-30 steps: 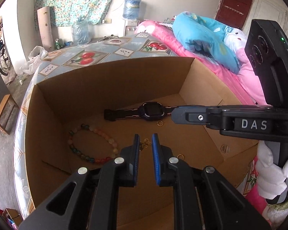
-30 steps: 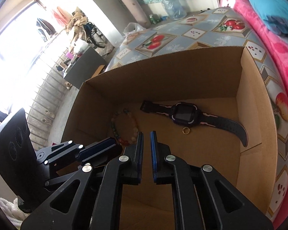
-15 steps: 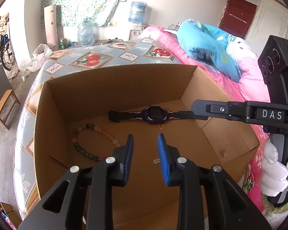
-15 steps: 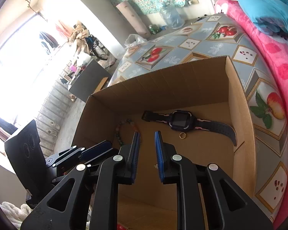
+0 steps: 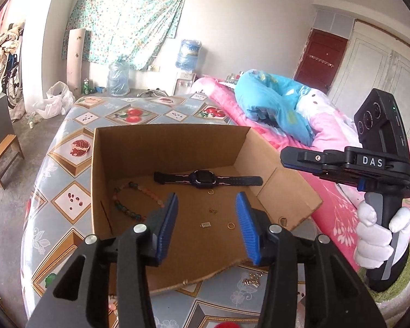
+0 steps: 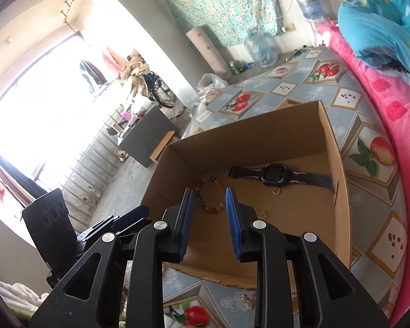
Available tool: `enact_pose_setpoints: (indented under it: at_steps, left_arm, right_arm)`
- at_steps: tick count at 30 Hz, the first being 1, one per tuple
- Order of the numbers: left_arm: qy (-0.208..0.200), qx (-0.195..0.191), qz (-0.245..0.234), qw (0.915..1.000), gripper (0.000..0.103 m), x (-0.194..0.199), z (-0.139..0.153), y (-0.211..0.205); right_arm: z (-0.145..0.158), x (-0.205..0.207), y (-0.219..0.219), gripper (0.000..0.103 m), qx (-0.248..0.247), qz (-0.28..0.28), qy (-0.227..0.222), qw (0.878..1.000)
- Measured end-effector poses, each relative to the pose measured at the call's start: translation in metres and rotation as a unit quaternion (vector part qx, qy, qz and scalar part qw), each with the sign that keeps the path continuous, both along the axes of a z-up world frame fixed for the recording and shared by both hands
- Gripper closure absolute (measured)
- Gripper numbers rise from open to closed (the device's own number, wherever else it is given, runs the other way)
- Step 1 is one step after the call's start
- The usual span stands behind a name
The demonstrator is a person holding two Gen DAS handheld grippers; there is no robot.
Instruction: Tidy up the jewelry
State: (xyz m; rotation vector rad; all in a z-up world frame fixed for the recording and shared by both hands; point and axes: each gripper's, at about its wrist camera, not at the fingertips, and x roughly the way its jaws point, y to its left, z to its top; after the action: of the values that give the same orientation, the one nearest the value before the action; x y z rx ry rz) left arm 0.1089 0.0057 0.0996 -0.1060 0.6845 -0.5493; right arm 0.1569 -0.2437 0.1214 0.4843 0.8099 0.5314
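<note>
An open cardboard box (image 5: 166,139) (image 6: 246,136) sits on the fruit-patterned bed cover. Inside lie a dark watch (image 5: 202,178) (image 6: 276,173), a beaded bracelet (image 5: 128,202) (image 6: 209,199), a gold ring (image 5: 211,191) (image 6: 276,190), a small gold charm (image 5: 212,211) (image 6: 265,213), a tiny silver piece (image 5: 205,224) and another gold ring (image 5: 230,225). My left gripper (image 5: 206,224) is open and empty above the box's near edge. My right gripper (image 6: 208,217) is open and empty, raised above the box's near side; it also shows in the left wrist view (image 5: 284,156).
A small gold chain piece (image 5: 250,281) (image 6: 246,299) lies on the cover in front of the box. A pink blanket (image 5: 328,136) with a blue pillow (image 5: 273,106) lies to the right. Water bottles (image 5: 119,78) and a wooden stool (image 5: 2,155) stand on the floor beyond.
Both grippers have risen and pulled back from the box and opened wider. The small gold charm that the left fingers held a second ago now lies on the box floor.
</note>
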Motion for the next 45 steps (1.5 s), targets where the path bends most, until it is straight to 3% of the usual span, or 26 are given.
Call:
enact_pose_setpoints:
  at_steps: [5, 9, 16, 21, 25, 29, 35, 45]
  left_arm:
    - [-0.027, 0.000, -0.018, 0.9995, 0.046, -0.037, 0.000, 0.008]
    - [-0.018, 0.007, -0.020, 0.9996, 0.040, -0.059, -0.012, 0.013]
    - [0.018, 0.023, -0.021, 0.9993, 0.036, -0.088, -0.043, 0.007]
    - [0.037, 0.060, -0.012, 0.9975, 0.036, -0.100, -0.072, -0.014]
    - [0.040, 0.095, -0.005, 0.9946, 0.036, -0.104, -0.090, -0.030]
    - [0.044, 0.126, 0.005, 0.9911, 0.036, -0.095, -0.103, -0.041]
    - [0.036, 0.161, 0.001, 0.9862, 0.036, -0.085, -0.112, -0.053]
    - [0.035, 0.175, -0.016, 0.9838, 0.036, -0.080, -0.124, -0.061]
  right_arm:
    - [0.005, -0.033, 0.002, 0.072, 0.029, 0.011, -0.039, 0.999]
    - [0.001, -0.060, 0.009, 0.062, 0.050, 0.025, -0.058, 0.997]
    - [-0.031, -0.100, 0.021, 0.061, 0.053, 0.028, -0.041, 0.997]
    - [-0.067, -0.117, 0.008, 0.061, 0.003, -0.025, 0.001, 1.000]
    - [-0.090, -0.120, -0.005, 0.069, -0.047, -0.071, 0.037, 0.996]
    - [-0.102, -0.116, -0.005, 0.077, -0.106, -0.082, 0.042, 0.990]
    - [-0.112, -0.099, 0.013, 0.080, -0.165, -0.059, 0.025, 0.984]
    - [-0.121, -0.080, 0.042, 0.091, -0.244, 0.001, -0.006, 0.970]
